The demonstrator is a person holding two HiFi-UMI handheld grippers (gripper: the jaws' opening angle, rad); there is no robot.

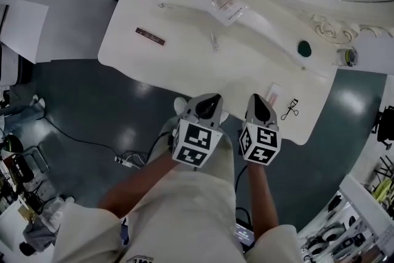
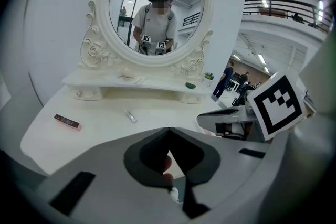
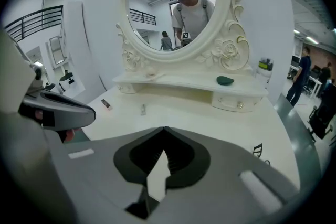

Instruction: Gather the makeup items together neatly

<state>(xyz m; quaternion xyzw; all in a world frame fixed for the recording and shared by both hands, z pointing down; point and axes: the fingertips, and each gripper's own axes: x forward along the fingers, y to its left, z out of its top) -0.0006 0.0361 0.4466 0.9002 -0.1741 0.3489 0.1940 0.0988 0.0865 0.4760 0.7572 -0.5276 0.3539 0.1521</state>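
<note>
Setting: white vanity table (image 1: 184,74) with an oval mirror (image 2: 156,2) and a raised shelf (image 1: 184,9) at the back.
Left gripper (image 1: 212,97): jaws together, tips meeting in its own view, nothing clamped. Held over the table's near edge.
Right gripper (image 1: 255,98): jaws together, nothing between them. Just beside the left one, also over the near edge.
Hands: forearms reach in from the bottom of the head view, one behind each marker cube.
Dark stick (image 1: 150,36): flat on the tabletop, left side, well apart from both grippers.
Tube (image 1: 214,41): small and pale, lying mid-table in front of the shelf, apart from the stick.
Pink item (image 1: 274,94): on the tabletop near the right gripper's tip; kind unclear.
Curler (image 1: 290,109): black, at the near right edge, just beside the pink item.
Green item (image 1: 304,48): dark and rounded, on the shelf's right end.
Clear box (image 1: 225,0): on the shelf by the mirror base; contents cannot be made out.
Jar (image 1: 348,56): far right, at the shelf's end beside the mirror scrollwork.
Spread: items scattered across shelf and tabletop, not yet grouped.
</note>
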